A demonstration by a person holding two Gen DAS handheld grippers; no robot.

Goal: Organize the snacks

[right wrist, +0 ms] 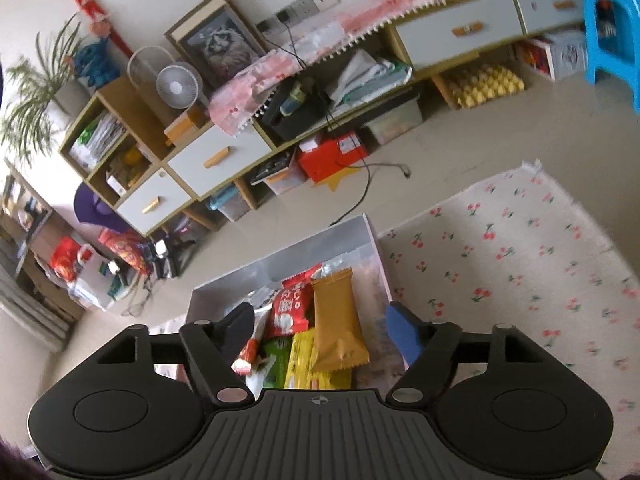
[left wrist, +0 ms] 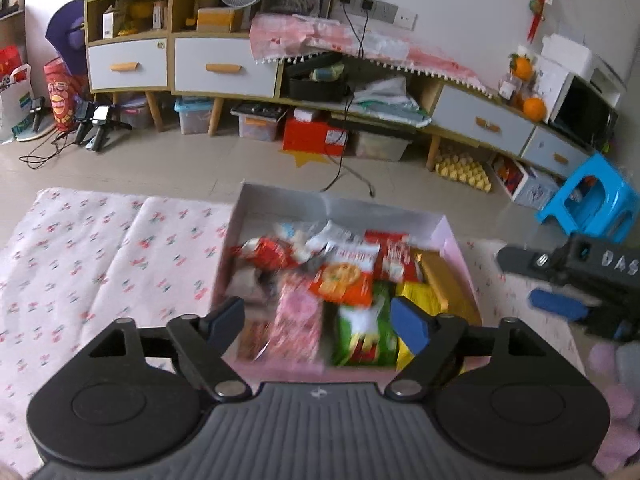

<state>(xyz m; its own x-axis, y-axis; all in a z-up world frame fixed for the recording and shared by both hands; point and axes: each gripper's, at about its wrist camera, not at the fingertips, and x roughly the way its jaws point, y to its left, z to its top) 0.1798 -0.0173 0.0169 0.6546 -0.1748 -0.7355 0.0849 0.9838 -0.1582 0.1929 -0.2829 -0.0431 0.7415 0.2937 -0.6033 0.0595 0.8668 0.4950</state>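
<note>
A shallow white box (left wrist: 280,196) with pink sides sits on a cherry-print cloth (left wrist: 100,248) and holds several snack packets: an orange one (left wrist: 344,280), a pink one (left wrist: 298,324), a green one (left wrist: 364,332), a gold one (left wrist: 444,284). My left gripper (left wrist: 320,322) is open and empty above the box's near edge. My right gripper (right wrist: 320,330) is open and empty above the same box (right wrist: 280,264), over a gold packet (right wrist: 336,320) and a red packet (right wrist: 290,308). The right gripper also shows in the left wrist view (left wrist: 560,304), beside the box's right wall.
A long low cabinet (left wrist: 224,64) with drawers and storage boxes beneath runs along the far wall. A blue plastic stool (left wrist: 588,200) stands on the floor at the right. A black cable (left wrist: 344,168) trails on the tile floor behind the box.
</note>
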